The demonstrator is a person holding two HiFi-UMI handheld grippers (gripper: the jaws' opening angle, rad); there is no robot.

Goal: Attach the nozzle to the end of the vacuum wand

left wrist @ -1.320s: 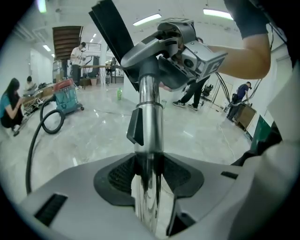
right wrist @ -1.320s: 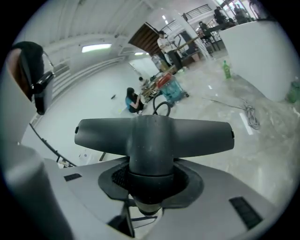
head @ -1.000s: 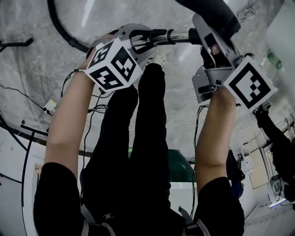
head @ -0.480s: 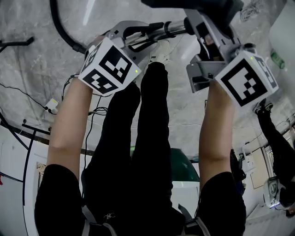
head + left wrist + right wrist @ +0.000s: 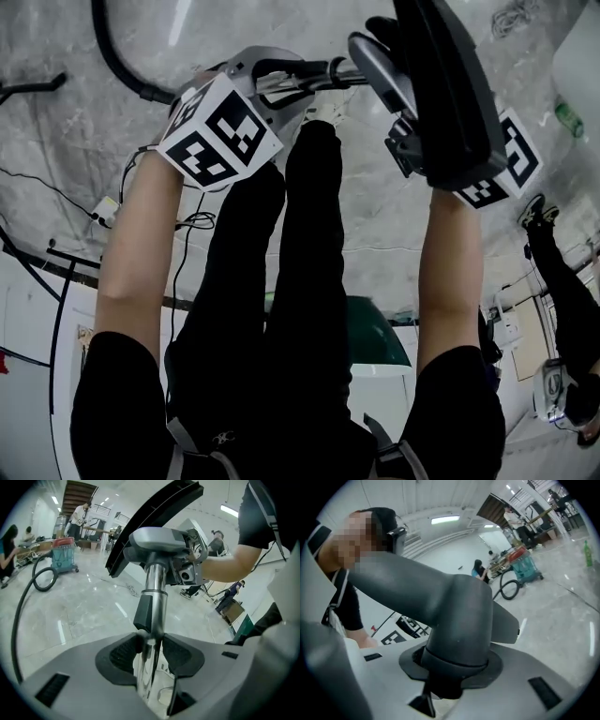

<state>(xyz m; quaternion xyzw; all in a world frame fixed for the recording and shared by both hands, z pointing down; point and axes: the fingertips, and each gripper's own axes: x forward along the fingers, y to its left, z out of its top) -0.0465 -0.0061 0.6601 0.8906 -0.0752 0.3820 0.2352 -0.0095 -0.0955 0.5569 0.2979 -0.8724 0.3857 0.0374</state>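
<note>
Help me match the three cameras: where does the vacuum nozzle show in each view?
Head view: nozzle at top right.
Left gripper view: nozzle at top centre, atop the wand.
Right gripper view: nozzle fills the centre, grey neck nearest.
Shared landmark: the black hose on the floor.

A big workshop hall: polished stone floor (image 5: 70, 616), ceiling strip lights (image 5: 229, 510), teal shop vacuum (image 5: 63, 559).
</note>
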